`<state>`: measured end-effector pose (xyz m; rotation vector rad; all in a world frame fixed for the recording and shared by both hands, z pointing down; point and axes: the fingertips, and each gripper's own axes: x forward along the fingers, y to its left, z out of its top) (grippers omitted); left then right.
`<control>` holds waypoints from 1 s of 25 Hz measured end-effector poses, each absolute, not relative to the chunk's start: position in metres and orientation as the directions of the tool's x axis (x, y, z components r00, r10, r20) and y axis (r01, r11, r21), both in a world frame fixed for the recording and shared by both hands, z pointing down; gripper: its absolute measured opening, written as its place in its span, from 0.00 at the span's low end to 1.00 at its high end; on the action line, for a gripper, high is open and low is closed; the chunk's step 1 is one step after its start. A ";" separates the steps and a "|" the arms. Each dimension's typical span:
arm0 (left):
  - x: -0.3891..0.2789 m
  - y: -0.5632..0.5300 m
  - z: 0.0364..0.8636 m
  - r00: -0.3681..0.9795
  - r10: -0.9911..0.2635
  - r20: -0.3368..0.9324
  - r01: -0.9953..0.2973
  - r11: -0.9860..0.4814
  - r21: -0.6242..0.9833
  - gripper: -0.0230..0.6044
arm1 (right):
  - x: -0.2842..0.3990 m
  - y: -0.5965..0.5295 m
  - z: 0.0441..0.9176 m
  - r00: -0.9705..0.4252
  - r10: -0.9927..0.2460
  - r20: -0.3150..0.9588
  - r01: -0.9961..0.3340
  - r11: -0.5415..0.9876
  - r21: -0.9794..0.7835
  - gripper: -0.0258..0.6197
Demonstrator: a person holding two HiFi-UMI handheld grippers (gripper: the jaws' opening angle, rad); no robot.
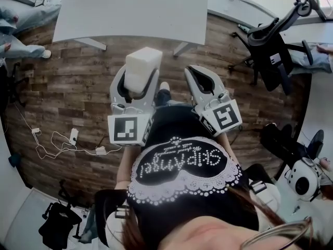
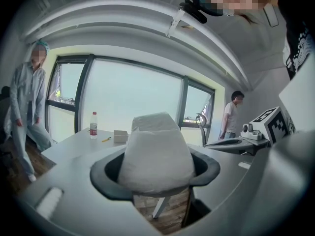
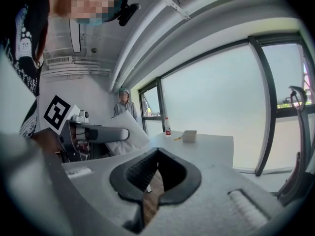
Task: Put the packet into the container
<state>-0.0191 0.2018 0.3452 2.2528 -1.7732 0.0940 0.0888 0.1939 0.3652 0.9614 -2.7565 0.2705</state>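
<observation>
a: surface & room?
b: wood-plank floor (image 1: pixel 62 92), white table (image 1: pixel 130 9) ahead of the person, big windows behind it. loose cables (image 1: pixel 62 147) on the floor to the person's left.

a: grippers?
b: both held at chest height, side by side, jaws pointing toward the table's near edge. left gripper (image 1: pixel 139 81) is clamped on the packet (image 1: pixel 143 64), which is white, upright and sticks out past the jaw tips. right gripper (image 1: pixel 202 73) is closed with tips meeting and nothing between them.

a: where's the packet vs the container?
b: packet is in the left jaws over the floor, short of the table's near edge. container (image 2: pixel 120 135) is a small white box sitting toward the table's window-side edge. well apart, no contact.

a: counts?
b: 1 packet, 1 container, 1 clear bottle (image 2: pixel 93 125) w/ red label left of the container, 1 small yellow item (image 2: pixel 107 139) between them. can't tell what it is. 2 bystanders in the left gripper view: one at the left window (image 2: pixel 27 97), one at the right (image 2: pixel 231 114). 1 black office chair (image 1: pixel 270 51) off the table's right corner.
</observation>
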 end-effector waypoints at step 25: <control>-0.026 0.181 0.342 0.210 -0.957 0.201 -0.973 -0.184 0.136 0.49 | 0.115 0.173 0.365 -0.752 -0.611 0.248 -0.650 0.750 -0.122 0.03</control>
